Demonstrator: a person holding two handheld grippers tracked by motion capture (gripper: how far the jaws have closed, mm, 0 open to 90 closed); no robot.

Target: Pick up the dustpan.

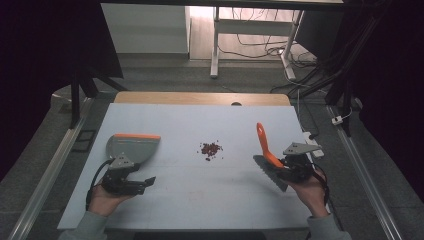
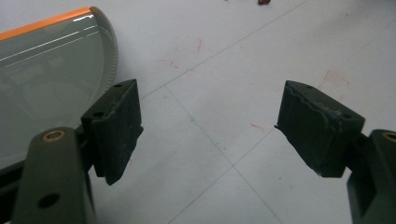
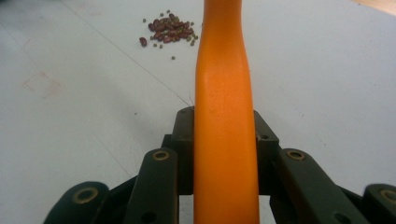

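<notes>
Right gripper [image 1: 286,167] clamps the brush [image 1: 266,150]; left gripper [image 1: 142,182] gapes beside the dustpan [image 1: 132,147]; bare table [image 1: 200,195] surrounds the beans [image 1: 210,149]

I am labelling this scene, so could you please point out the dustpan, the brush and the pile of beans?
dustpan [image 1: 131,147], high view, grey pan floor.
brush [image 1: 264,145], high view, orange handle.
pile of beans [image 1: 210,149], high view, middle of the pile.

On the table [image 1: 200,200], the dustpan [image 1: 132,146] lies at left of the frame, the pile of beans [image 1: 210,149] at centre, and the brush [image 1: 267,157] at right, handle pointing toward the upper frame.
</notes>
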